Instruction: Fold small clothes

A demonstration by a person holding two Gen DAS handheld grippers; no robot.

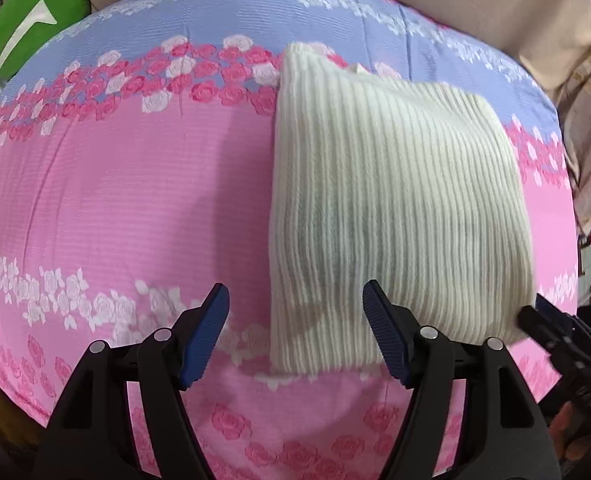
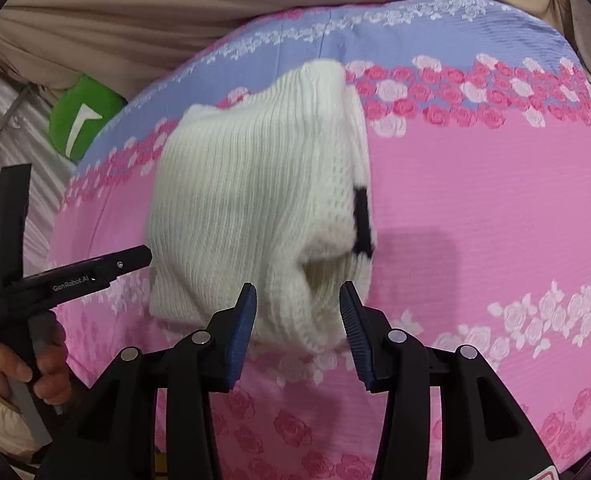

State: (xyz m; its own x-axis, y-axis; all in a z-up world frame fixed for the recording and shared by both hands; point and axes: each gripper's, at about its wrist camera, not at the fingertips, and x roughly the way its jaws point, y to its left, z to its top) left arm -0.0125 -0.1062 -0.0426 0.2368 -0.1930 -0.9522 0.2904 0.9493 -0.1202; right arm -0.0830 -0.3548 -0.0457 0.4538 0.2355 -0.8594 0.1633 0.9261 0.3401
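My left gripper (image 1: 295,336) stands wide and empty above the near edge of a folded white ribbed knit garment (image 1: 395,208), which lies on a pink-and-lavender rose-print bedsheet (image 1: 135,200) toward its lavender far edge. My right gripper (image 2: 298,330) is half open over the knit's near corner, its pads pressing nothing. A green cushion (image 1: 31,20) sits past the far corner.

Sweater (image 1: 395,208) on bedspread (image 1: 135,200) — cushion (image 1: 31,16) behind
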